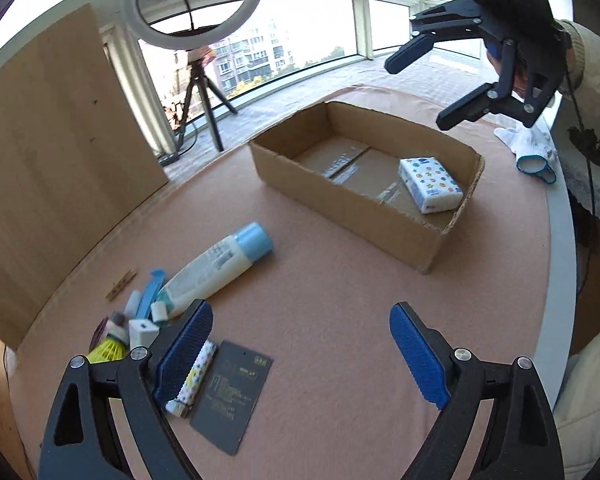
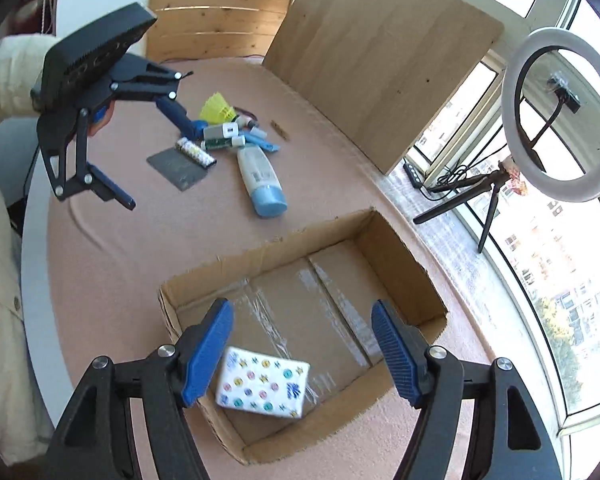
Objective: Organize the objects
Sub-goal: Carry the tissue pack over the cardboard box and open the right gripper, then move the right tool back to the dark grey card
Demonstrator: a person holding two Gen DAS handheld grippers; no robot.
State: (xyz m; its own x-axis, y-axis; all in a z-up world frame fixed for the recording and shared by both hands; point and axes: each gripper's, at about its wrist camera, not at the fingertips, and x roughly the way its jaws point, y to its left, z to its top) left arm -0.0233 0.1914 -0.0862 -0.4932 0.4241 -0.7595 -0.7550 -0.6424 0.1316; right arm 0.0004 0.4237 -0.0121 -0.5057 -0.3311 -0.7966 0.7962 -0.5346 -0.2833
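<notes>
An open cardboard box stands on the pink table cover. A white tissue pack with coloured dots lies inside it. My right gripper is open and empty, held above the box over the pack. My left gripper is open and empty, low over a pile of small items: a white bottle with a blue cap, a dark card, a patterned lighter, a yellow shuttlecock, a white charger.
A wooden clothespin and blue clips lie by the pile. A white glove lies at the table's right edge. A wooden board stands behind the table. A ring light on a tripod stands by the window.
</notes>
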